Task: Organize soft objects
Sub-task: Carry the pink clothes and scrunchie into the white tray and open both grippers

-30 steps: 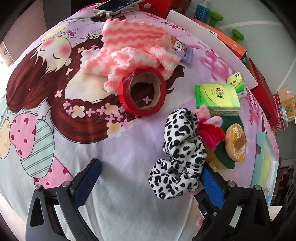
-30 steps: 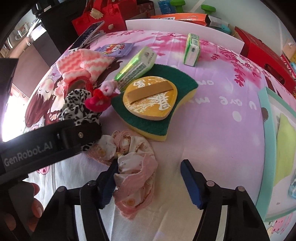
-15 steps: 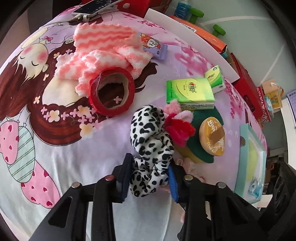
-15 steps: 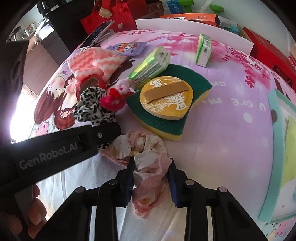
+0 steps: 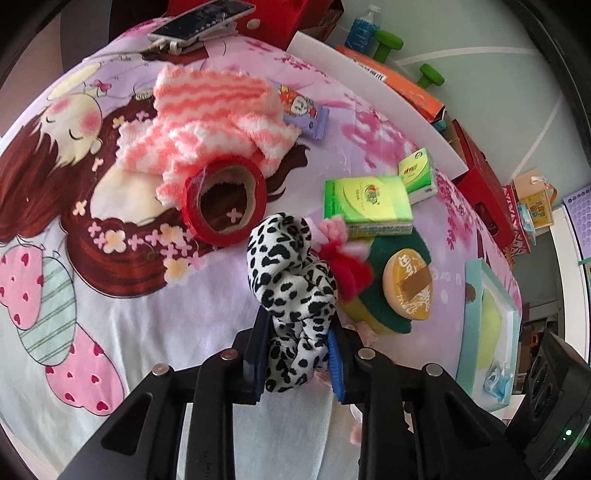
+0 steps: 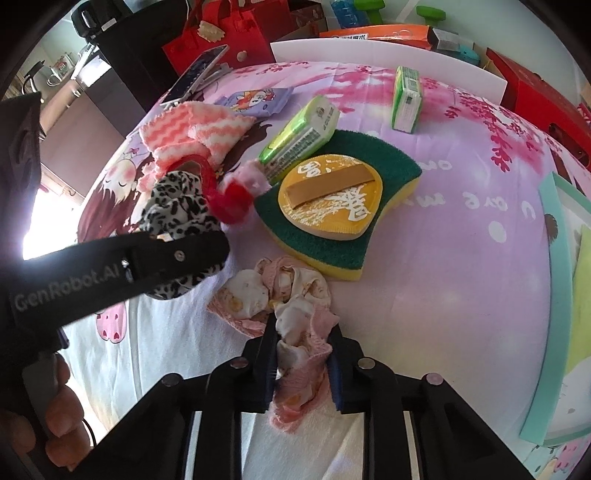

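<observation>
My left gripper (image 5: 298,354) is shut on a black-and-white spotted scrunchie (image 5: 291,280), held a little above the printed bedsheet; it also shows at the left of the right wrist view (image 6: 177,210). My right gripper (image 6: 302,363) is shut on a pale pink floral scrunchie (image 6: 291,314) whose far end rests on the sheet. A red-and-pink pompom hair tie (image 5: 347,266) lies beside the spotted scrunchie. A pink-and-white striped fluffy cloth (image 5: 210,110) lies farther back.
A red tape roll (image 5: 225,199) sits by the cloth. A green-yellow sponge (image 6: 384,173) carries a yellow round pad (image 6: 328,192). Two green tissue packs (image 5: 369,203) (image 6: 406,98), a teal foam tray (image 6: 554,295) at right, a phone (image 5: 199,18) and boxes at the back.
Both grippers have closed from open: the left on the spotted scrunchie, the right on the pink floral scrunchie. The spotted scrunchie has risen off the sheet.
</observation>
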